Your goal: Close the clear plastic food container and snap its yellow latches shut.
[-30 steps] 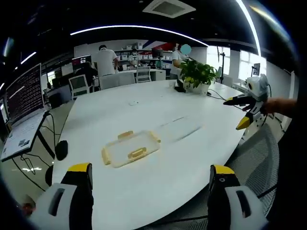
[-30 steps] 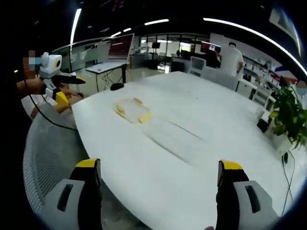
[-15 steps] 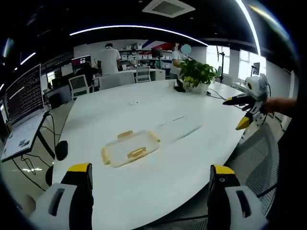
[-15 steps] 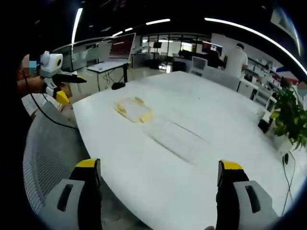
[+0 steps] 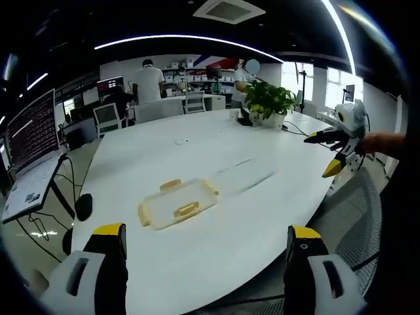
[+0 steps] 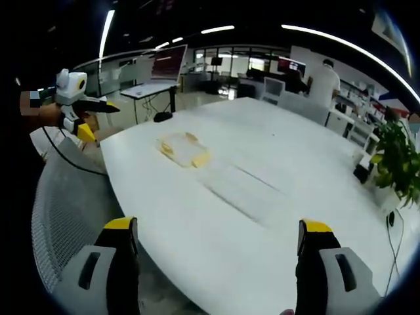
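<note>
Left gripper view looks across a large white table to the food container, which lies flat near the table's near edge, well ahead of the left gripper. That gripper's two jaws stand wide apart with nothing between them. From here three yellow latches can be picked out along the container's edges, and its lid appears to sit on it, though whether the latches are snapped down is too small to tell. The right gripper comes in at the right side of this view, held in a hand off the table's edge. A potted plant stands at the far end, and people stand by desks and chairs beyond it; a monitor sits off to the left.

The right gripper view sees the same table from the other side. There the container is farther off and only a pale shape with yellow spots. The right gripper has its jaws spread wide and holds nothing. The left gripper enters at the left of that view, above a mesh chair back. The plant is cut off at the right edge. Long ceiling lights run overhead in an open office.
</note>
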Tool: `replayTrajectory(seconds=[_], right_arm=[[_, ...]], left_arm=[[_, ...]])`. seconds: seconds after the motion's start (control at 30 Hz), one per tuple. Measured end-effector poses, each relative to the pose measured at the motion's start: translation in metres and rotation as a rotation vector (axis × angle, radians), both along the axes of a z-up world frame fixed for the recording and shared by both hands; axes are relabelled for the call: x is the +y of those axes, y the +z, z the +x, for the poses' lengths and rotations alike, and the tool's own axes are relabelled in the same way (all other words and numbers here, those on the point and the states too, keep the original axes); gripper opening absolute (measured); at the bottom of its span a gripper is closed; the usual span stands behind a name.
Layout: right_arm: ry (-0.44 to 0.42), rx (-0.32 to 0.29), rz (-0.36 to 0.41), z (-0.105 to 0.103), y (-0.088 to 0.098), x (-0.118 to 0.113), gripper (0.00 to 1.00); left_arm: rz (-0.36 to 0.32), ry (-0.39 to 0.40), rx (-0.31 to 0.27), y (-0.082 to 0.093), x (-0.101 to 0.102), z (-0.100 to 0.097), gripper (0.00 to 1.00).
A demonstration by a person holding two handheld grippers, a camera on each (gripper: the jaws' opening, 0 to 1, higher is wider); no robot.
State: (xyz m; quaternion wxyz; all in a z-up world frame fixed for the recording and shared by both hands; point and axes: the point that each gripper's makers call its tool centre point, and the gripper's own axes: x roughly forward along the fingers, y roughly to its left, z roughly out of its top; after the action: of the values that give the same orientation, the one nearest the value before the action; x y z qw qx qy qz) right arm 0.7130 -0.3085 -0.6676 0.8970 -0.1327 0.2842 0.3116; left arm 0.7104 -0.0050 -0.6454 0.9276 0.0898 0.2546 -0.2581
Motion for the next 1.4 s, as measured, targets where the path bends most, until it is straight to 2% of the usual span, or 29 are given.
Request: replayTrajectory(seconds=[1.4], right_arm=[[0.015, 0.016, -0.011, 0.0015, -0.0029, -0.0011, 0.99]], left_arm=[[0.002, -0.005, 0.009, -0.0022, 0.0010, 0.0010, 0.99]])
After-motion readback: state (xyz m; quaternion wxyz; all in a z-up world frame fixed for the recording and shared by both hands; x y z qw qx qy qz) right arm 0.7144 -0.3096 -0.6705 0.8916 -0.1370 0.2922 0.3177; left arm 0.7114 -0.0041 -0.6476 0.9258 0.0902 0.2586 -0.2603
